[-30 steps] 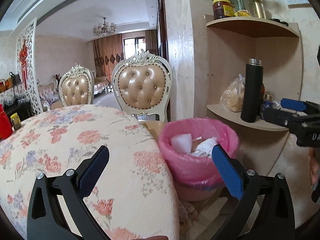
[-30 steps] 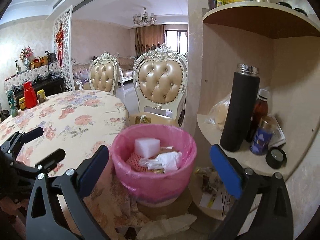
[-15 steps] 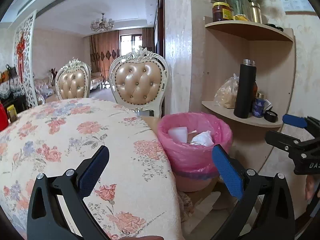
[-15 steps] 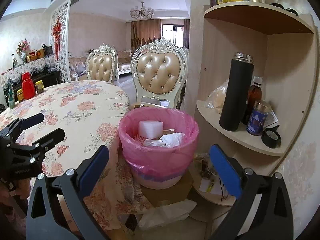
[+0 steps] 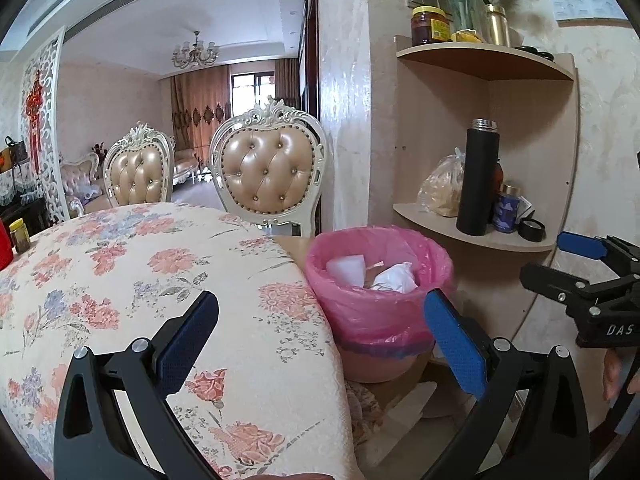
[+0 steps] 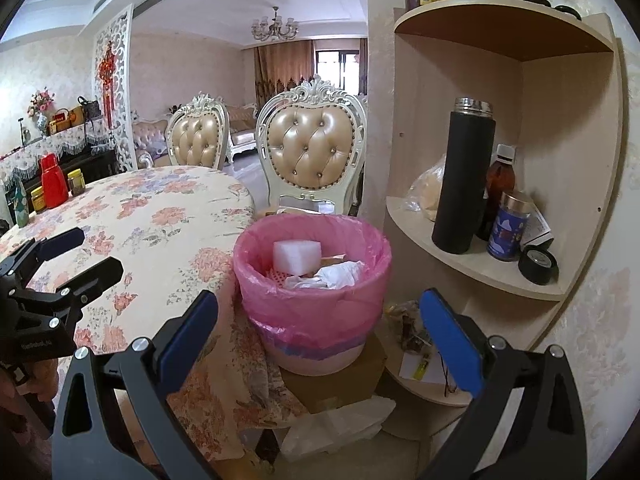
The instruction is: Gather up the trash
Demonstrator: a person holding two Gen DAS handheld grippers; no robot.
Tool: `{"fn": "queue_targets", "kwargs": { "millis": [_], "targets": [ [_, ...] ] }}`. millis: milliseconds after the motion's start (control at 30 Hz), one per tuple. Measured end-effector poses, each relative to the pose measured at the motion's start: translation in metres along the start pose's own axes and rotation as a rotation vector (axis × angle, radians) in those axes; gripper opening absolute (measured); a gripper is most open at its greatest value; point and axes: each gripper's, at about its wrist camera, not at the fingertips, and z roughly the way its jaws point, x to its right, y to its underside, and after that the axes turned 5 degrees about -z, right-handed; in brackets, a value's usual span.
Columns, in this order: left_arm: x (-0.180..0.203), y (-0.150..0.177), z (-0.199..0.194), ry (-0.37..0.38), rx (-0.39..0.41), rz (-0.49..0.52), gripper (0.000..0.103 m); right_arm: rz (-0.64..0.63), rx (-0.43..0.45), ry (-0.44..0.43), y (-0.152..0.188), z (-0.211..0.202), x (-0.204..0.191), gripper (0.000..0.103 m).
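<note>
A bin lined with a pink bag (image 5: 376, 304) (image 6: 312, 304) stands on a cardboard box beside the table. Inside it lie a white foam block (image 6: 297, 255) (image 5: 345, 269) and crumpled white paper (image 6: 332, 277) (image 5: 392, 278). My left gripper (image 5: 320, 340) is open and empty, held over the table edge, short of the bin. My right gripper (image 6: 318, 336) is open and empty too, hovering in front of the bin. Each gripper shows in the other's view: the right one (image 5: 560, 260) at the right edge, the left one (image 6: 88, 254) at the left edge.
The round table has a floral cloth (image 5: 140, 280) (image 6: 160, 216). A corner shelf (image 6: 472, 268) holds a black flask (image 6: 462, 176), bottles and a bagged item. Two padded chairs (image 6: 314, 148) stand behind. A red bottle and jars (image 6: 54, 180) sit at the table's far side. A plastic bag (image 6: 340, 424) lies on the floor.
Both grippers have drawn back from the bin and lifted a little. Both stayed open and empty. The contents of the bin have not moved.
</note>
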Motion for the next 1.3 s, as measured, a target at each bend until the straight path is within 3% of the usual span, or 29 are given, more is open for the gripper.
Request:
{"fn": "queue_targets", "kwargs": {
  "millis": [1300],
  "targets": [
    [-0.0027,0.0063,0.0053,0.037,-0.022,0.011,0.096,0.005,0.002,-0.007,0.0023,0.0026,-0.0027,0.098]
  ]
}}
